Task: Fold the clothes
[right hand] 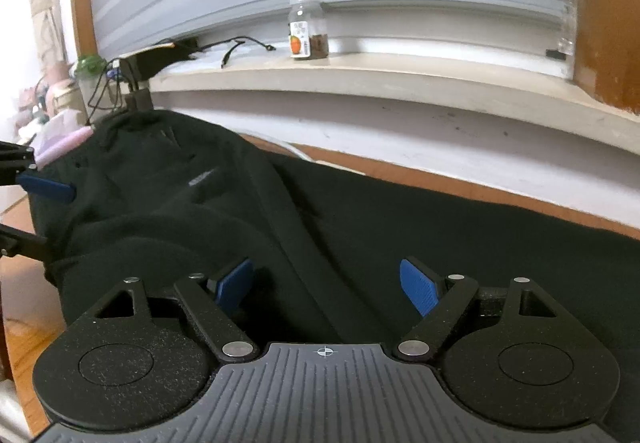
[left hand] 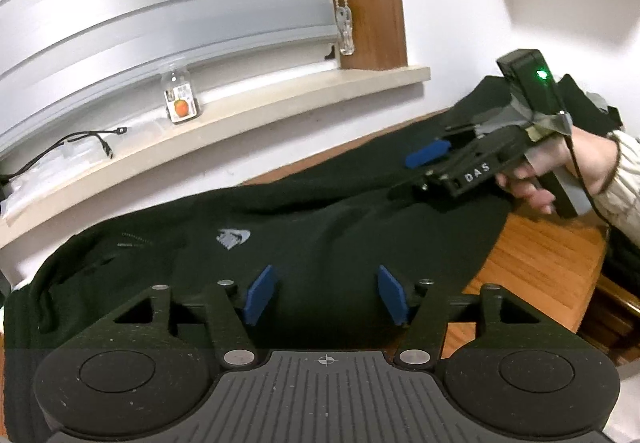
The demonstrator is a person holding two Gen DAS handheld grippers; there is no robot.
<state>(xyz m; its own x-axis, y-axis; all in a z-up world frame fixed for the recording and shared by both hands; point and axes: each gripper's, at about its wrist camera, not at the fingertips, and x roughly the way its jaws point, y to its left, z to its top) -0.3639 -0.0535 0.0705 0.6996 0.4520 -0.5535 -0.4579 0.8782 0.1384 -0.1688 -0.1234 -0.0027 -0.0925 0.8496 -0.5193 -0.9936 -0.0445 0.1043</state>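
Left wrist view: the left gripper hangs just over the black garment, its blue pads apart with nothing pinched. The garment lies spread on the wooden table. Further off, the right gripper is let go too, over the cloth. Behind, a small jar stands on the windowsill.

Left gripper: jaws apart, blue pads spread, nothing pinched between them; it points forward and downward. Right gripper: jaws wide apart, blue pads clear of any grip, tilted downward likewise. In the left wrist view, a hand wraps the right gripper's handle from the right, a knitted sleeve covering the wrist
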